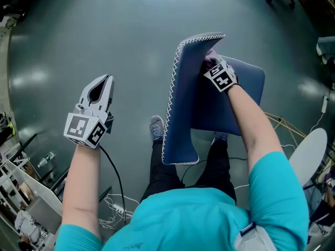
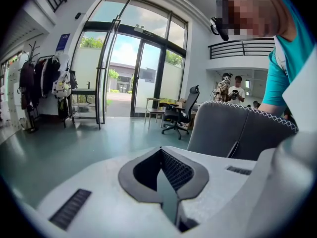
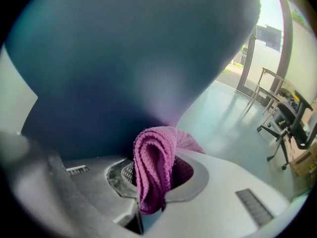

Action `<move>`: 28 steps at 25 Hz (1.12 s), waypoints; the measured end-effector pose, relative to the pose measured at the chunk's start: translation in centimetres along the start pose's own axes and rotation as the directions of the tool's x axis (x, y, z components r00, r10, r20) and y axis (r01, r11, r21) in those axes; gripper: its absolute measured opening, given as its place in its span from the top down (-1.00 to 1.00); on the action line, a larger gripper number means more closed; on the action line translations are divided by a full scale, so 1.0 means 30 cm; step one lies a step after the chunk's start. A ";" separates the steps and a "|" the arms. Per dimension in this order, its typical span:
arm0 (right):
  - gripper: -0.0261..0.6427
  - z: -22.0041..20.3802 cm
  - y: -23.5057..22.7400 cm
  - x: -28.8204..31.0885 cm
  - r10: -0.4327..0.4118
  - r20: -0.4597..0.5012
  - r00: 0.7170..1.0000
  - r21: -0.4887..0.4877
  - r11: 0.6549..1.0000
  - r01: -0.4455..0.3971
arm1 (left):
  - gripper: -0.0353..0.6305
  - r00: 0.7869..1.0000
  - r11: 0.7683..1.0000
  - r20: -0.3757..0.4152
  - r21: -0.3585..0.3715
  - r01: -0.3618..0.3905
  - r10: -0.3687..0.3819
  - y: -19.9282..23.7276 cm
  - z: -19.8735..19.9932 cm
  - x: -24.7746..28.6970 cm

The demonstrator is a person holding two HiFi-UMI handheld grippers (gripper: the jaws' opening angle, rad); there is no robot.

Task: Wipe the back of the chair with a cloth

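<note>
Observation from the remote station.

1. The right gripper [image 1: 210, 63] has its tongs pinching a folded purple cloth [image 3: 153, 175]. The fold stands up between the tips.
2. The cloth [image 1: 211, 55] is pressed against the blue chair back [image 1: 183, 98], on the face turned toward the seat [image 1: 248, 85]. It sits near the far end of that back and away from its white-stitched edge. In the right gripper view the blue surface [image 3: 124, 58] fills nearly everything ahead of the cloth.
3. The left gripper [image 1: 102, 83] has its tongs pressed together with nothing between them, as I read in the left gripper view [image 2: 161, 157]. It hangs over the grey-green floor [image 1: 104, 25], well apart from the chair on its left.
4. The left gripper view shows the stitched chair back [image 2: 233, 128] ahead on the right.
</note>
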State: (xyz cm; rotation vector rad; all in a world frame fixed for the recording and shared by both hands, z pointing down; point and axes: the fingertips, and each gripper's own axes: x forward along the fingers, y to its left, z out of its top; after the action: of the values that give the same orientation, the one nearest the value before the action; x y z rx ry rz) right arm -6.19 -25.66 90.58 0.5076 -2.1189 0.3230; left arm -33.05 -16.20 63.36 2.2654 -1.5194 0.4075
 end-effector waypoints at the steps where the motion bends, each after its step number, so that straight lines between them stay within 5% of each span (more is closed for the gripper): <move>1: 0.71 -0.001 -0.002 -0.002 0.001 0.000 1.000 0.000 1.000 -0.001 | 0.88 1.000 1.000 0.001 0.001 0.001 -0.001 -0.003 0.005 0.005; 28: 0.71 -0.113 0.241 -0.057 0.106 -0.034 0.994 -0.047 0.993 -0.107 | 0.88 1.000 1.000 0.027 0.006 0.001 -0.001 -0.059 0.010 -0.077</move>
State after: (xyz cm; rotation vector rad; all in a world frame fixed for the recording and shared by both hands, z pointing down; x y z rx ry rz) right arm -6.28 -17.50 90.76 0.3602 -2.1225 0.3371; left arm -32.27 -13.84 61.80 2.2854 -1.5320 0.3832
